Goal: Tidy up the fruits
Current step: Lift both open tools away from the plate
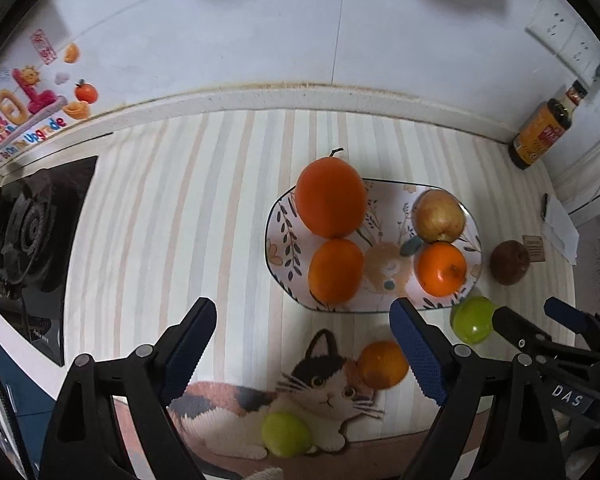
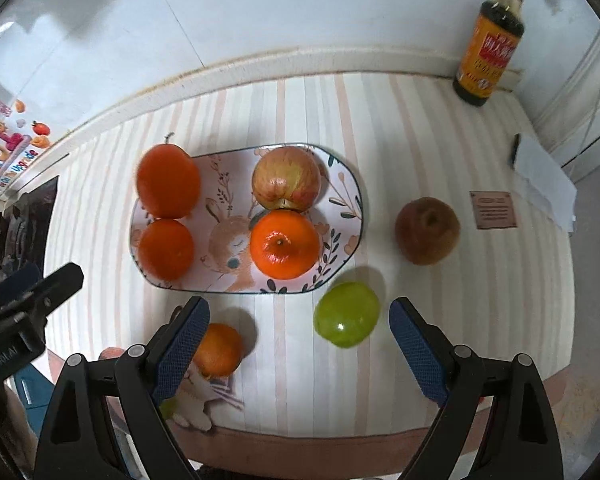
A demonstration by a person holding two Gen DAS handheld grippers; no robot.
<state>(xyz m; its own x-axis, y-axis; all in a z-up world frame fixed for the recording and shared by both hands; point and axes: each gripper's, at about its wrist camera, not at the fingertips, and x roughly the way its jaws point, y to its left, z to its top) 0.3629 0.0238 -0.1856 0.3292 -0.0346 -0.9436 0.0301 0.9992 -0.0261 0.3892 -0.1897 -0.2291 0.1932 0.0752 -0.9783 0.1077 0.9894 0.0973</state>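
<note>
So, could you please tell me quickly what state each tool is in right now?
Left tool: open, holding nothing, above the mat.
Right tool: open, holding nothing, above the mat.

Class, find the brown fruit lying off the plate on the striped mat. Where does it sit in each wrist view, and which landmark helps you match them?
Left wrist: brown fruit at far right, beside the plate.
Right wrist: right of centre, clear of the plate.
Shared landmark: sauce bottle in the back corner.

Plate (image 2: pixel 350 184) with fruit, open right claw (image 2: pixel 300 344)
</note>
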